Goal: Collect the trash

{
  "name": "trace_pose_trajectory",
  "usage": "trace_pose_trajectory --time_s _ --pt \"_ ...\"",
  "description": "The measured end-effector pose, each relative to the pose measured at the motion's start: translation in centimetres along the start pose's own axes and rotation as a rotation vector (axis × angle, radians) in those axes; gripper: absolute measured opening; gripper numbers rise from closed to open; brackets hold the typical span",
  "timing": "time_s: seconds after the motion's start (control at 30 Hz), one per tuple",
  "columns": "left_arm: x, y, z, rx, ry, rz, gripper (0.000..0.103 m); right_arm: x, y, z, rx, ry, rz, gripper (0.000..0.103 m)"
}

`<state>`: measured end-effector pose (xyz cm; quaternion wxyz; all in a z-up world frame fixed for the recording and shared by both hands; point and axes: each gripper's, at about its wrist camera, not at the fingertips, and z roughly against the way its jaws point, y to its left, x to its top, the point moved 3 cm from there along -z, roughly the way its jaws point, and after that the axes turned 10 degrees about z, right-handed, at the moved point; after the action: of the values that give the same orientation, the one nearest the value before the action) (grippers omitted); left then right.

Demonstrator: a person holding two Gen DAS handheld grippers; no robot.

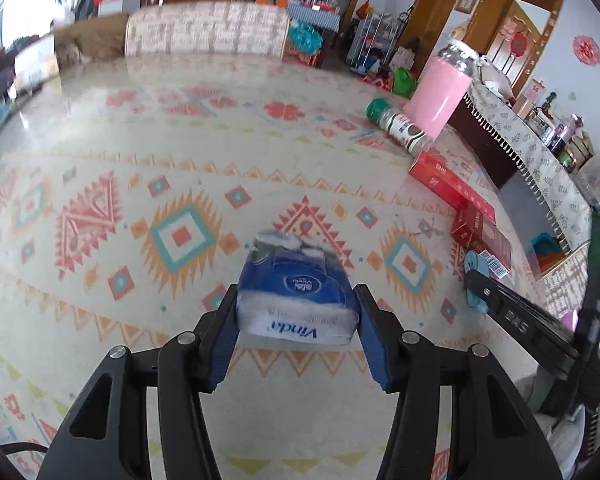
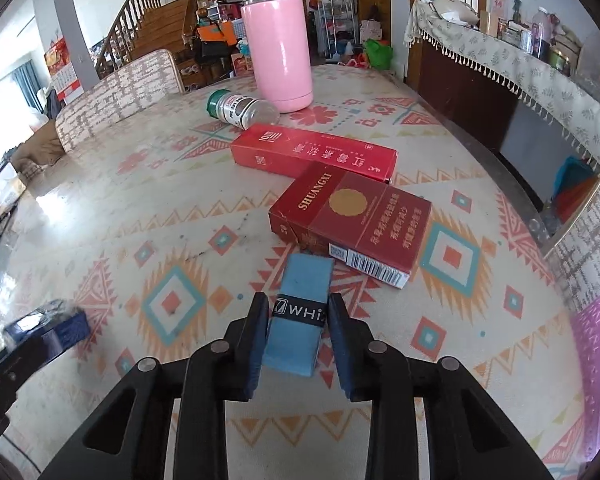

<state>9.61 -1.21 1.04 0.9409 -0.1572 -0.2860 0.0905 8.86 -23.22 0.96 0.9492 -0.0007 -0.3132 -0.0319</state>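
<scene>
My left gripper (image 1: 298,312) is shut on a blue and white Vinda tissue pack (image 1: 296,296), held just above the patterned tablecloth. My right gripper (image 2: 299,320) is shut on a light blue roll with a black band (image 2: 302,312), just in front of a dark red Shuangxi cigarette box (image 2: 352,220). A long red carton (image 2: 312,152) lies behind that box. A green-capped spice jar (image 2: 240,108) lies on its side beside a pink thermos (image 2: 278,40). In the left wrist view the right gripper (image 1: 520,312) shows at the right, and the tissue pack also shows in the right wrist view (image 2: 48,324).
The table (image 1: 140,128) carries a patterned cloth. A padded chair back (image 1: 206,34) stands at its far side. A sideboard with a fringed cloth (image 2: 520,64) and bottles runs along the right. A second chair back (image 2: 592,248) is at the right edge.
</scene>
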Motion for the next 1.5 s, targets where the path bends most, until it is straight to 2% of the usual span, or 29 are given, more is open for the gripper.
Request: trace_pose_trajectory --time_s 0.17,0.37,0.5,0.67,0.7,0.73,1.0,1.1,1.27,1.3,1.33,1.37,1.5 --pt "0.4 0.8 -0.4 -0.017 0.027 0.033 0.057 -2.2 0.0 1.7 0.096 -0.02 -0.046 0.028" --pt "0.7 1.6 -0.9 -0.006 0.05 0.05 0.06 -4.0 0.0 2.9 0.165 -0.046 -0.055 0.028" --pt "0.1 0.9 -1.2 0.004 0.087 0.011 0.06 -4.1 0.5 3.3 0.166 -0.057 -0.025 0.028" --pt "-0.9 -0.7 -1.6 0.056 0.076 -0.078 0.06 -4.1 1.4 3.5 0.167 -0.064 0.02 0.028" --pt "-1.0 -0.8 -1.7 0.064 0.074 -0.087 0.055 -4.1 1.7 3.7 0.165 -0.069 0.031 0.028" --pt "-1.1 -0.9 -1.7 0.071 0.065 -0.092 0.052 -4.2 1.8 3.8 0.165 -0.072 0.037 0.028" --pt "-0.2 -0.7 1.0 0.046 -0.061 -0.046 0.051 -4.1 2.3 5.0 0.124 -0.125 0.063 0.028" --pt "-0.1 -1.1 2.2 0.051 -0.126 -0.06 0.05 -4.1 2.4 5.3 0.115 -0.136 0.069 0.028" --pt "-0.2 -2.0 3.6 0.044 -0.187 -0.086 0.048 -4.2 2.9 5.6 0.103 -0.148 0.085 0.028" --pt "-0.2 -2.2 3.9 0.039 -0.201 -0.092 0.038 -4.2 2.9 5.7 0.098 -0.155 0.089 0.028" --pt "-0.3 -2.4 4.1 0.04 -0.21 -0.1 0.018 -4.2 2.9 5.8 0.095 -0.161 0.092 0.028" --pt "-0.3 -2.5 4.3 0.037 -0.209 -0.105 0.016 -4.2 3.0 5.9 0.09 -0.168 0.095 0.028" --pt "-0.3 -2.3 4.0 0.001 -0.174 -0.092 0.016 -4.2 3.3 6.4 0.068 -0.19 0.11 0.028"
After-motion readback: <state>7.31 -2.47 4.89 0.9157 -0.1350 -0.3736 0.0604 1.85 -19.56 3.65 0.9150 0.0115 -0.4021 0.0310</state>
